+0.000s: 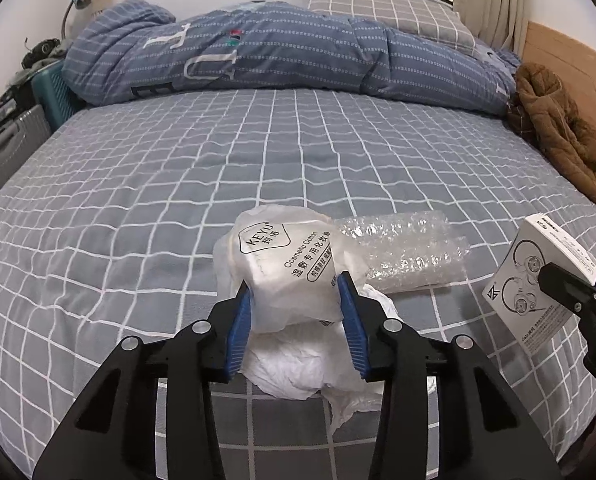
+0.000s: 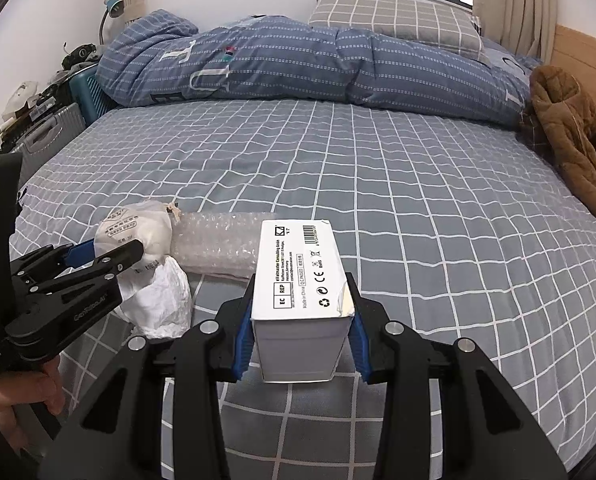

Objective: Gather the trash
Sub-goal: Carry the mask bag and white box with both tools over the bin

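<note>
My left gripper [image 1: 296, 292] is shut on a white cosmetic cotton bag [image 1: 286, 264], held just above the bed; it also shows in the right wrist view [image 2: 138, 236]. A crumpled white tissue [image 1: 310, 368] lies under it. A roll of bubble wrap [image 1: 406, 252] lies on the sheet beside the bag, also in the right wrist view [image 2: 218, 244]. My right gripper [image 2: 302, 312] is shut on a white earphone box [image 2: 302, 280], seen at the right in the left wrist view [image 1: 538, 276].
The bed has a grey checked sheet [image 2: 418, 200]. A rolled blue duvet [image 2: 298, 68] and a checked pillow [image 2: 398, 20] lie at the far side. A brown jacket [image 2: 574, 144] lies by the wooden headboard. Suitcases [image 2: 50, 136] stand left of the bed.
</note>
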